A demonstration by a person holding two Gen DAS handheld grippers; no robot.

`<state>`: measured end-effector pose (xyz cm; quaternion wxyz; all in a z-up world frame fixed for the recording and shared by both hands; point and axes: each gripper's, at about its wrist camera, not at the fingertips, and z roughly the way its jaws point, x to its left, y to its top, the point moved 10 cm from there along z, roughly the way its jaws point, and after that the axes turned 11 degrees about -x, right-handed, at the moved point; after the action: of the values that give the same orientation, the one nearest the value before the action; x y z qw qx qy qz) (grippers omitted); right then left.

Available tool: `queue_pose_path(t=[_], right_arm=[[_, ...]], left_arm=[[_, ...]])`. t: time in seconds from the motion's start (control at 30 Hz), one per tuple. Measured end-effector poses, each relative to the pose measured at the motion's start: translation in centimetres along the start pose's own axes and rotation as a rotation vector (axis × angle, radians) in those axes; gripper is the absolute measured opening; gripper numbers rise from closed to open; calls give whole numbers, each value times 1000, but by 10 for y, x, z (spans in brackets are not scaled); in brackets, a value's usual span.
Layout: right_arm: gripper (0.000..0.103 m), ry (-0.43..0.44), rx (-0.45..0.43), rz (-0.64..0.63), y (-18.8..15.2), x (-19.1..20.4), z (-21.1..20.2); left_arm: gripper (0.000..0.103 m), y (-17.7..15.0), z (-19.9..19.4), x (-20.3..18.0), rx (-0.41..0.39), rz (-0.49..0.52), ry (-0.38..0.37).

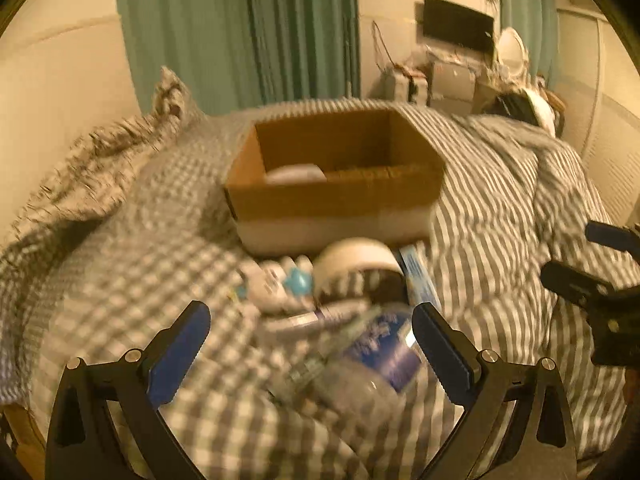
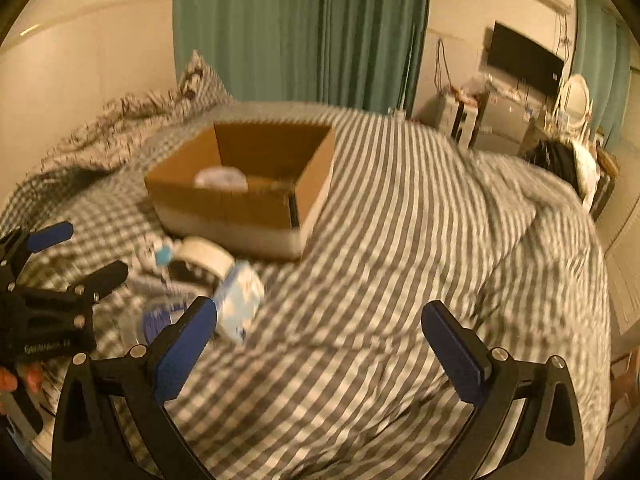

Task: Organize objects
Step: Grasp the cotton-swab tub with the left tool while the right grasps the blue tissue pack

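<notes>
An open cardboard box point(image 1: 336, 196) sits on the bed with a white round thing point(image 1: 294, 174) inside; it also shows in the right wrist view point(image 2: 224, 204). In front of it lie a roll of white tape point(image 1: 356, 258), a clear plastic bottle with a blue label point(image 1: 380, 350), a light-blue packet point(image 2: 240, 300) and small white and blue items point(image 1: 280, 284). My left gripper point(image 1: 312, 332) is open, just above the bottle. My right gripper point(image 2: 320, 324) is open and empty over the striped cover, right of the pile.
The bed is covered with a grey and white checked and striped duvet point(image 2: 400, 240), rumpled at left and right. Green curtains point(image 1: 240, 32) hang behind. A cluttered desk with a dark screen point(image 1: 458, 24) stands at the far right.
</notes>
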<state>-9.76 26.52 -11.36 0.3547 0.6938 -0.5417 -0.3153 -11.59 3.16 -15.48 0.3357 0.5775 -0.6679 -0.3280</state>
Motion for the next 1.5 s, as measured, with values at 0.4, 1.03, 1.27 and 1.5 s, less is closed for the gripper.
queue_pose_path(t=[0.4, 1.03, 1.27, 1.5], right_arm=[[103, -5, 85, 93, -36, -15, 18], [103, -22, 119, 130, -46, -21, 19], [103, 21, 87, 122, -36, -11, 22], [103, 76, 61, -46, -20, 19, 56]], left_arm=[[82, -65, 36, -45, 164, 64, -146], [70, -63, 47, -68, 219, -42, -300], [67, -28, 10, -36, 108, -52, -237], [66, -6, 3, 3, 51, -72, -174]])
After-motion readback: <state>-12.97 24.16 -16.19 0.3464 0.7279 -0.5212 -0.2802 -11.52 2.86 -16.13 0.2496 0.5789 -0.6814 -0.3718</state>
